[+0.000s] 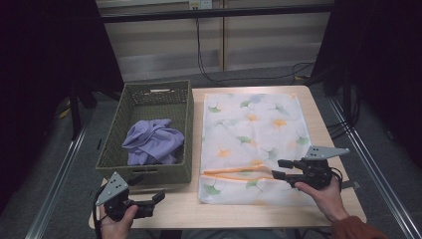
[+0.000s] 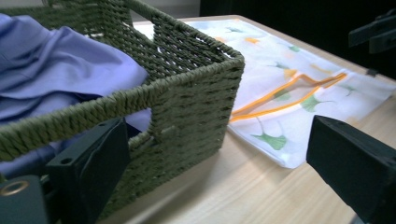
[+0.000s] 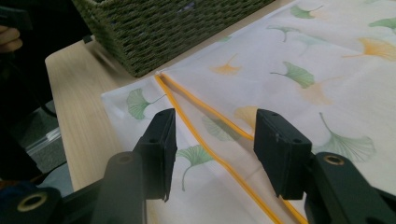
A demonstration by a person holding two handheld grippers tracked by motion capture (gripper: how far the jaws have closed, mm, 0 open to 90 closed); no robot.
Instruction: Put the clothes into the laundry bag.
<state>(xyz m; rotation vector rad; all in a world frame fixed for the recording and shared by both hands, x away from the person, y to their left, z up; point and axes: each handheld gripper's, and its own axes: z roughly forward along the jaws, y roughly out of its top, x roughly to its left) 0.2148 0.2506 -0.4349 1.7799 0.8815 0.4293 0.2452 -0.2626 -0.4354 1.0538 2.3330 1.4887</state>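
Right gripper (image 3: 212,140) jaws held apart over the bag (image 3: 299,79); orange opening (image 3: 205,109) runs between them, lengthwise (far end cut off).

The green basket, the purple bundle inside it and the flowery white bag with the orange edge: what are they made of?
The green woven basket looks like twisted cord or paper rope, matte; the coarse braided strands show plainly. The crumpled purple cloth seems a thin, smooth woven fabric, given its soft folds. The white leaf-printed bag with orange trim looks like fine, slightly sheer mesh or light synthetic fabric, though I can't be sure.
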